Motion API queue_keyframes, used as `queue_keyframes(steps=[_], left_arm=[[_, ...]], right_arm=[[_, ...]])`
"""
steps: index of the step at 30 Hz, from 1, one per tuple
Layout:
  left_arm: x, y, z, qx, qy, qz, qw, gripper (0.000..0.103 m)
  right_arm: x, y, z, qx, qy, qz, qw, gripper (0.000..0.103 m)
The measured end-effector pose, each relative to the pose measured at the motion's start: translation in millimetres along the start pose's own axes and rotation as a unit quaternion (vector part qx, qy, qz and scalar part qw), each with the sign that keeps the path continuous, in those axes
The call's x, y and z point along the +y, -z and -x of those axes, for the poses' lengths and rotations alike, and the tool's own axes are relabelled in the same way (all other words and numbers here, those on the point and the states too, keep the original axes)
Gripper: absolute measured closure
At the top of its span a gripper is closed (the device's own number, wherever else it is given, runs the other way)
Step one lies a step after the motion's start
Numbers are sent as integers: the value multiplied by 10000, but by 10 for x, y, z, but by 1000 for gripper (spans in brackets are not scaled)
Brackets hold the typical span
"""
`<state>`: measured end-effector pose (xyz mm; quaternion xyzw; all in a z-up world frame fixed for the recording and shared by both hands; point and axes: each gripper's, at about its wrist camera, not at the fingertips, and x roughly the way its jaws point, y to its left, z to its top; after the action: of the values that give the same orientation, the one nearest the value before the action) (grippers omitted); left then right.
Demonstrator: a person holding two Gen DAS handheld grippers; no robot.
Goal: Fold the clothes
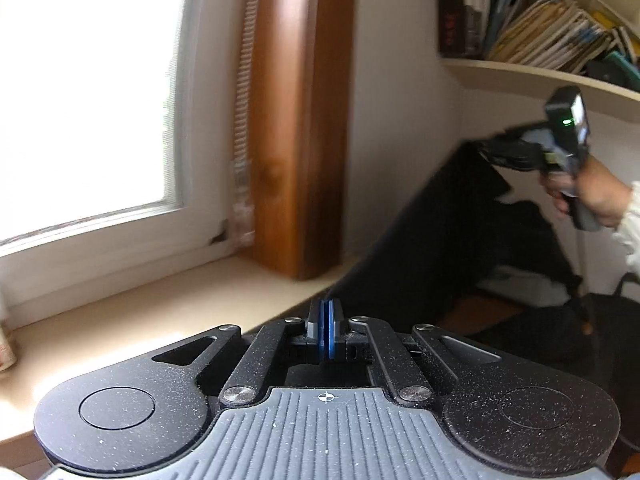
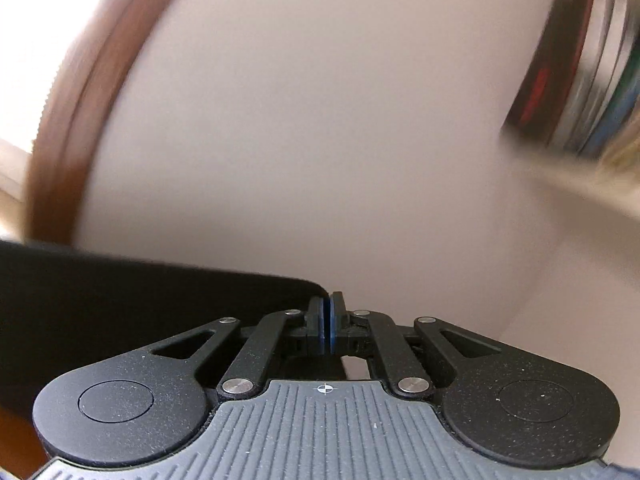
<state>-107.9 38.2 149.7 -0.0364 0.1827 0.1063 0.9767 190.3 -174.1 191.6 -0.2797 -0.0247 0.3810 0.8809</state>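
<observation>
A black garment hangs stretched between my two grippers above the beige surface. In the left wrist view my left gripper has its blue pads pressed together on the cloth's lower edge. The cloth rises to the right, where a hand holds my right gripper higher up, shut on the upper corner. The right wrist view is blurred. It shows my right gripper with its jaws together and the black garment running off to the left from its pads.
A bright window and a brown wooden frame stand behind a beige sill. A shelf with books and papers hangs on the white wall at upper right. More dark cloth and a white item lie low on the right.
</observation>
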Motion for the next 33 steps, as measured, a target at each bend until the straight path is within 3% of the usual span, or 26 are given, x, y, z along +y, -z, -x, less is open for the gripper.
queue_keyframes(steps=[2, 4, 6, 11, 14, 17, 21, 24, 26, 29, 33], left_arm=[[-136, 56, -96, 203, 99, -43, 9997, 99], [-193, 164, -218, 483, 217, -32, 9986, 94], [-220, 267, -295, 646, 207, -43, 9977, 79], [-40, 352, -196, 697, -20, 242, 9973, 49], [103, 355, -60, 632, -347, 292, 9970, 34], [333, 408, 97, 596, -695, 500, 9945, 29], [614, 501, 349, 644, -1209, 747, 9878, 26], [782, 592, 647, 659, -1625, 865, 9807, 25], [888, 686, 881, 667, -1925, 975, 9742, 25], [1046, 847, 1215, 711, -2369, 1179, 9617, 24], [1223, 1086, 1623, 809, -2937, 1603, 9389, 24]], right_arm=[[-13, 206, -81, 399, -167, -65, 9990, 96], [-18, 549, -184, 1076, -541, -260, 9924, 90], [-26, 856, -221, 1549, -942, -531, 9820, 78], [18, 1251, -51, 1675, -1980, -1402, 9556, 54], [235, 1332, 72, 1524, -2628, -1735, 9368, 48], [555, 1357, 106, 1405, -3087, -1645, 9262, 39], [919, 1523, 124, 1446, -3239, -1186, 9274, 38], [946, 1576, 94, 1449, -3361, -1199, 9229, 37], [939, 1615, 90, 1485, -3400, -1274, 9199, 26], [941, 1654, 56, 1565, -3476, -1351, 9146, 25], [959, 1666, 35, 1572, -3488, -1359, 9139, 25]])
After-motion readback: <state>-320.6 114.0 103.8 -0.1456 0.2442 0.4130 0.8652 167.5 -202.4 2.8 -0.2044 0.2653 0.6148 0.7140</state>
